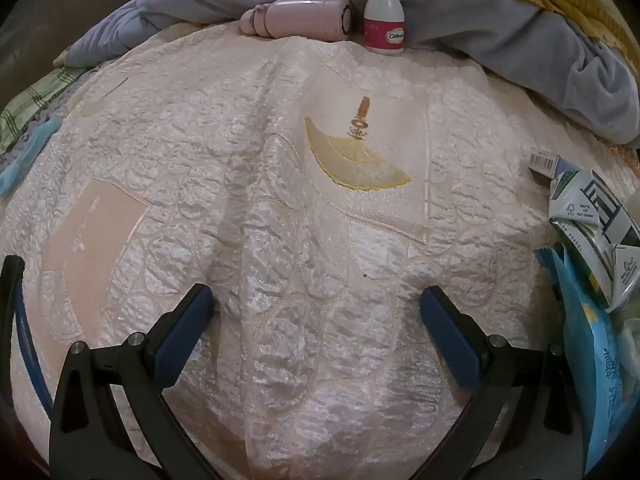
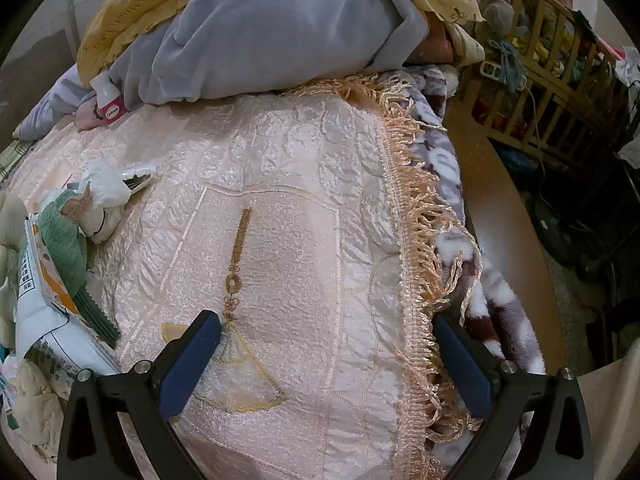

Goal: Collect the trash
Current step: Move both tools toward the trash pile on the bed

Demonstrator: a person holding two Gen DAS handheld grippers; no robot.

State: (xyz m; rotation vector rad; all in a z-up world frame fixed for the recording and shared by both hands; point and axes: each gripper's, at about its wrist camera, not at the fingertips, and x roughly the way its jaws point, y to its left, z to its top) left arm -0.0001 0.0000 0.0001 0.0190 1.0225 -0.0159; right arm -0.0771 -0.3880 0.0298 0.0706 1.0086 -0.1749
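Trash lies in a heap on a pale pink quilted bedspread [image 1: 240, 152]. In the left wrist view a crumpled white carton [image 1: 596, 224] and a blue wrapper [image 1: 592, 360] sit at the right edge. In the right wrist view the heap is at the left: a white snack bag [image 2: 44, 312], a green wrapper [image 2: 68, 244], a crumpled white plastic bag [image 2: 104, 188] and crumpled tissue [image 2: 32, 396]. My left gripper [image 1: 316, 300] is open and empty above bare bedspread. My right gripper [image 2: 326, 326] is open and empty, to the right of the heap.
A white pill bottle [image 1: 384, 16] stands upright beside a pink flask [image 1: 300, 18] lying on its side at the far end, against a grey blanket [image 2: 272, 36]. The bedspread's fringe [image 2: 420, 240] marks the bed's right edge, with a wooden crib [image 2: 552, 72] beyond.
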